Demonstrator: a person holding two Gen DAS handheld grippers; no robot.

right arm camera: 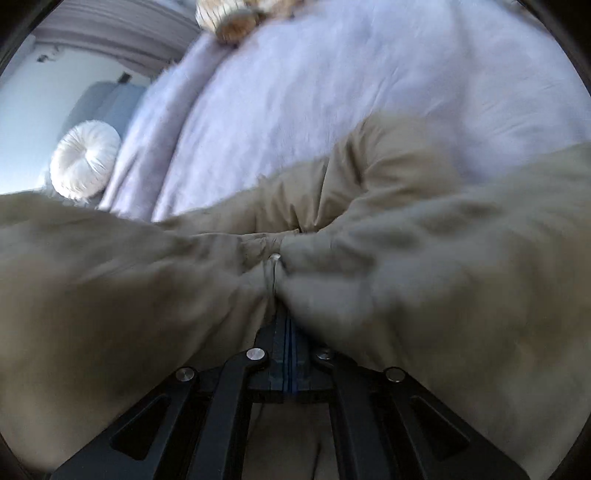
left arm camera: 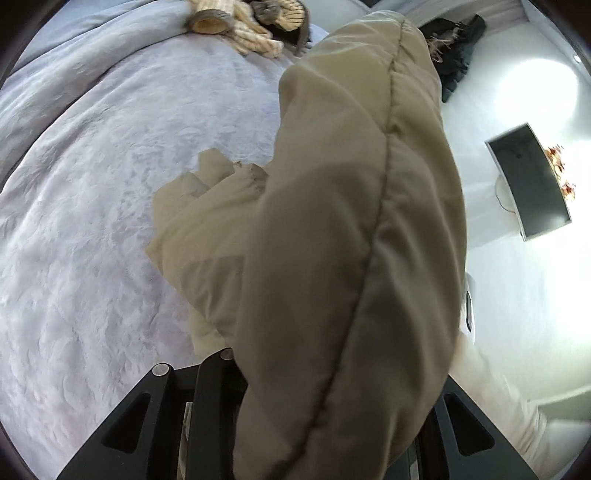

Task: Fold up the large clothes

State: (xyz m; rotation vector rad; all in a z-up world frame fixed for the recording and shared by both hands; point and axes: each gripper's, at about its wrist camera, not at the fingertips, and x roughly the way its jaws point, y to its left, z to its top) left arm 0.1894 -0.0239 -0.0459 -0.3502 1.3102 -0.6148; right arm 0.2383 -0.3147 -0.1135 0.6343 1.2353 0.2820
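Note:
A large khaki padded jacket (left arm camera: 332,221) hangs over my left gripper and hides its fingertips; only the black linkage arms (left arm camera: 207,398) show at the bottom. A lower part of the jacket rests on the lilac bedspread (left arm camera: 92,203). In the right wrist view my right gripper (right arm camera: 275,280) is shut on a bunched fold of the same jacket (right arm camera: 424,266), which spreads to both sides and blurs with motion above the bedspread (right arm camera: 332,92).
A beige striped garment (left arm camera: 251,22) lies at the far end of the bed and also shows in the right wrist view (right arm camera: 229,18). A round white cushion (right arm camera: 85,162) sits at the left. A wall screen (left arm camera: 528,184) and dark clothes (left arm camera: 454,48) are at the right.

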